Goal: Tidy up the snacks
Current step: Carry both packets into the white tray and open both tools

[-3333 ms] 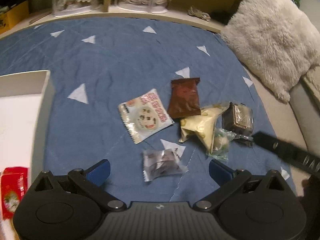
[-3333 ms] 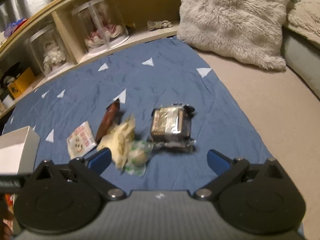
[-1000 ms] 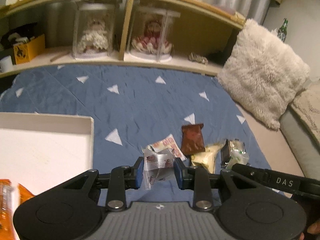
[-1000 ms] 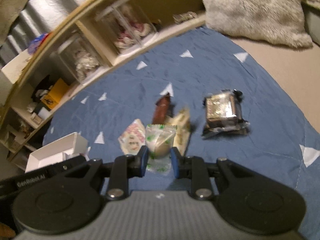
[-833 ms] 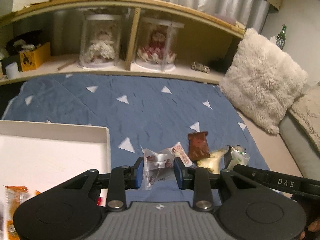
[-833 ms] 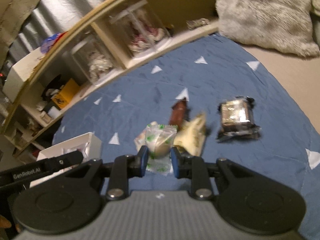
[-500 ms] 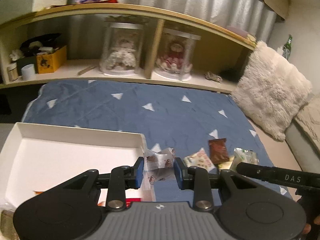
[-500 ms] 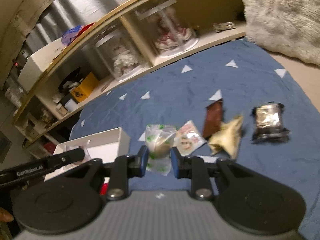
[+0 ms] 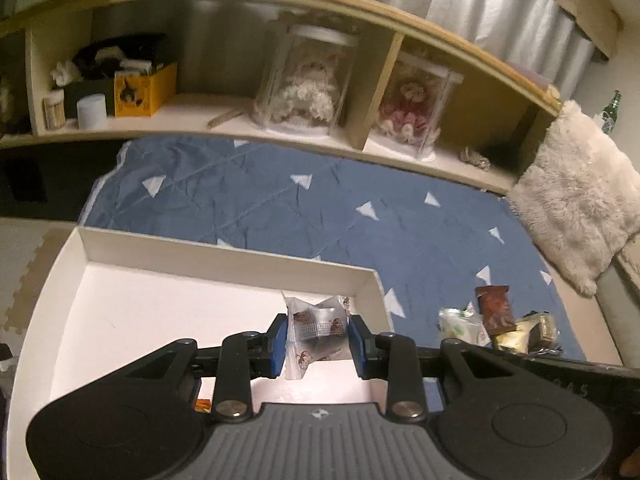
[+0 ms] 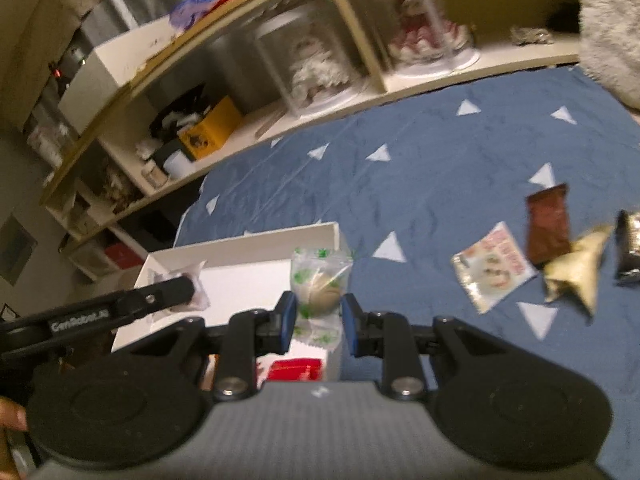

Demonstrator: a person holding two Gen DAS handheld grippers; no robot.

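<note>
Fluffy pillow [image 9: 576, 200], wooden shelf [image 9: 240, 120], doll cases [image 9: 308, 84]

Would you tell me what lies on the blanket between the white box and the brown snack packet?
In the right wrist view, one flat white snack packet lies between the white box and the brown packet.

Blanket [image 9: 320, 208]: blue, scattered white triangles. Box [image 9: 224, 264]: plain white. Left claw [image 9: 318, 344]: black, blue pads; holds clear packet [image 9: 316, 324] with brown print. Right claw [image 10: 319, 320]: same colours; holds clear wrapper [image 10: 320, 280], green marks. Loose packet [image 10: 548, 224]: dark brown.
</note>
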